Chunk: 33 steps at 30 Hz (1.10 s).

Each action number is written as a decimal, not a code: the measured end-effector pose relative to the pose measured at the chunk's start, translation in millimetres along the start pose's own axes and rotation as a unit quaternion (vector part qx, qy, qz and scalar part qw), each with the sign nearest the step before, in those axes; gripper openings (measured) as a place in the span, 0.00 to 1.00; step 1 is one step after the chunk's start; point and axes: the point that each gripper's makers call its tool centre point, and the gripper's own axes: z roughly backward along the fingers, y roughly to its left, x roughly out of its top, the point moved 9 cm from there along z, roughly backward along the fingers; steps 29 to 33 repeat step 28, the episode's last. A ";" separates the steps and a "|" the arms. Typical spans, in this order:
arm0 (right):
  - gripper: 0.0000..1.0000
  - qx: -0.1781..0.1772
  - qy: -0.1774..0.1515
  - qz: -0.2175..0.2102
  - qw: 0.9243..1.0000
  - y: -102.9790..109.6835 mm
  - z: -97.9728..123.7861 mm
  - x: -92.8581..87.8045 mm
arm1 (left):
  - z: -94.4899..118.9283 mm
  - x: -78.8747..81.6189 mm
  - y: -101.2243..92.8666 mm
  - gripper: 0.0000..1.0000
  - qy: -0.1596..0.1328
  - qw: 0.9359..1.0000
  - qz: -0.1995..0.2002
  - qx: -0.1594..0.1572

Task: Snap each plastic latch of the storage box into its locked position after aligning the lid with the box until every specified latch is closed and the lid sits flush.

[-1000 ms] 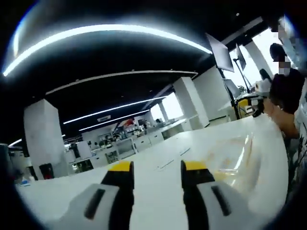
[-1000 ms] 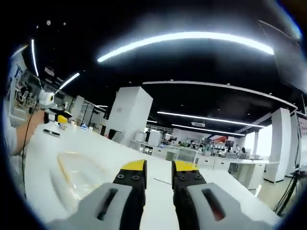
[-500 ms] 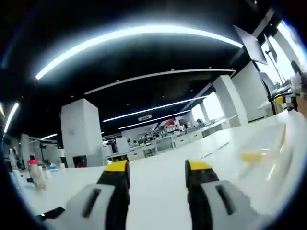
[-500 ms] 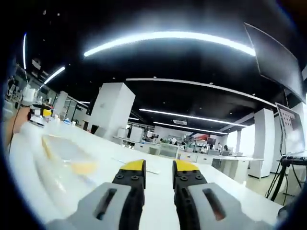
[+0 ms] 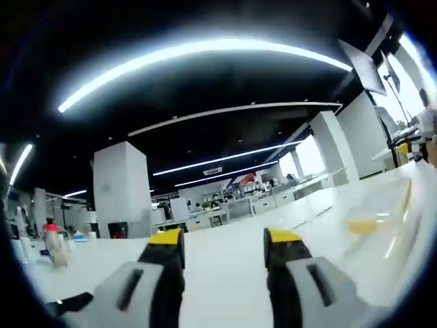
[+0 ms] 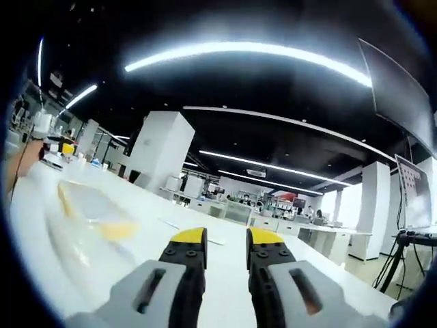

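Jaws parted, empty, both grippers; I see storage box [image 6: 89, 219] at 9 o'clock of right gripper [image 6: 228, 240], at 3 o'clock of left gripper [image 5: 223, 242], on worktop [image 5: 225, 273].

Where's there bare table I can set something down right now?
Bare white table lies ahead of the left gripper, between the bottle and the clear storage box. More lies beyond the right gripper, beside the box. Around the box it is crowded.
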 end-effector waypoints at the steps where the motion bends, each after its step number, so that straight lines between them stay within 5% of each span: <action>1: 0.21 0.000 0.001 0.000 1.000 0.0 -0.1 -0.3 | 0.1 -0.1 0.1 0.46 0.000 1.000 0.000 0.001; 33: 0.21 0.002 0.020 0.012 1.000 1.7 -1.1 -3.6 | 2.1 -0.4 -0.7 0.46 0.002 1.000 0.004 0.008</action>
